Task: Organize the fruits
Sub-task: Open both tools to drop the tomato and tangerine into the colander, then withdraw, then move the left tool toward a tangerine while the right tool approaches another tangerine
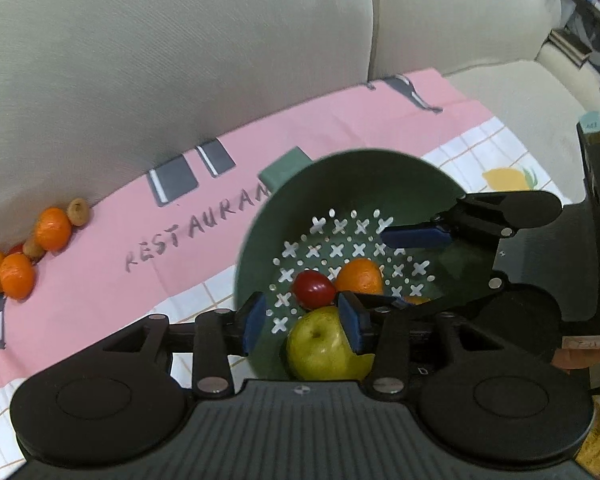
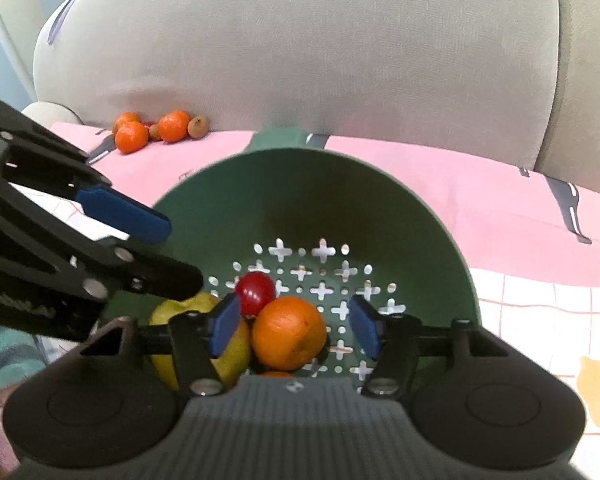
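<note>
The green colander [image 2: 316, 208] lies on the pink cloth [image 1: 112, 240] and is the landmark here. Inside it, on the perforated bottom, are a yellow-green apple [image 1: 320, 344], an orange [image 2: 290, 332] and a small red tomato [image 2: 255, 291]; the three touch each other. A second orange fruit seems to lie under them, but it is mostly hidden.

The left gripper [image 1: 305, 320] hangs over the colander with its jaws apart and nothing between them; the apple and the tomato are just below. The right gripper [image 2: 296, 326] is also spread wide and holds nothing, and the orange sits between its blue pads [image 2: 365, 330] without clear contact. The two grippers are very near each other above the same bowl.

Far from the colander, against the sofa back [image 2: 300, 60], a group of mandarins [image 1: 52, 228] with some small brown fruits [image 1: 78, 211] is not yet collected, so I judge the task is only partly done.

The risks, as I see them: the two grippers can collide over the colander because they share little space. If one closes on the round orange off-centre, it may slip and push the tomato. A push on the rim could tip the colander on the soft cloth, and the fruits would roll out.
</note>
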`<state>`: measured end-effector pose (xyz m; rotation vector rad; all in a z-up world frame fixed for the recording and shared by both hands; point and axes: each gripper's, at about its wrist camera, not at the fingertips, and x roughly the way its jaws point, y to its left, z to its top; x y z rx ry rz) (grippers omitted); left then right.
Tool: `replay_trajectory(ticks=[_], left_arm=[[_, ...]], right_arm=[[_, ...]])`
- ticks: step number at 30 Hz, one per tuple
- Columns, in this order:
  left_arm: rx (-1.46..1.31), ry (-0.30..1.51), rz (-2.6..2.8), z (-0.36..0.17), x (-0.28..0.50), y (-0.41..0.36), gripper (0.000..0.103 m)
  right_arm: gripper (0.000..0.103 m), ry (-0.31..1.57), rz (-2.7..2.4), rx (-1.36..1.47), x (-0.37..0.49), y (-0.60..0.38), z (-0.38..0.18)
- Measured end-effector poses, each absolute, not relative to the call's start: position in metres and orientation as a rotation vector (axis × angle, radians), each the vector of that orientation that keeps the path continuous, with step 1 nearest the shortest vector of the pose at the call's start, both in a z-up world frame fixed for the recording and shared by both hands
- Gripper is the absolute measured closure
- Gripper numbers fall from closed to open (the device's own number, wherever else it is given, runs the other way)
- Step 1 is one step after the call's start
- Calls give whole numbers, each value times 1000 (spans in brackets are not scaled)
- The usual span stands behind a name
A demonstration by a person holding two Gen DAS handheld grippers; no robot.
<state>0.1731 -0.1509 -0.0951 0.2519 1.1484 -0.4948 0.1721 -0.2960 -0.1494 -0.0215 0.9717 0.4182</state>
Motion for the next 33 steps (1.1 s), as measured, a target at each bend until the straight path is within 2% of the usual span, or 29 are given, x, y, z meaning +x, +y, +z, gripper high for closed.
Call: replay_trajectory(ticks=[3, 11, 21, 33], left_arm=[[228, 1119, -477, -84, 168, -139, 53], [180, 1040, -409, -61, 157, -105, 53], [123, 952, -297, -39, 145, -51, 53], [25, 903, -149, -33, 143, 23, 51]], right_arm=[[29, 957, 404, -40, 167, -291, -142], [20, 914, 371, -35, 151, -283, -115], [18, 763, 346, -77, 134, -245, -74], [13, 766, 430, -83, 141, -183, -57]])
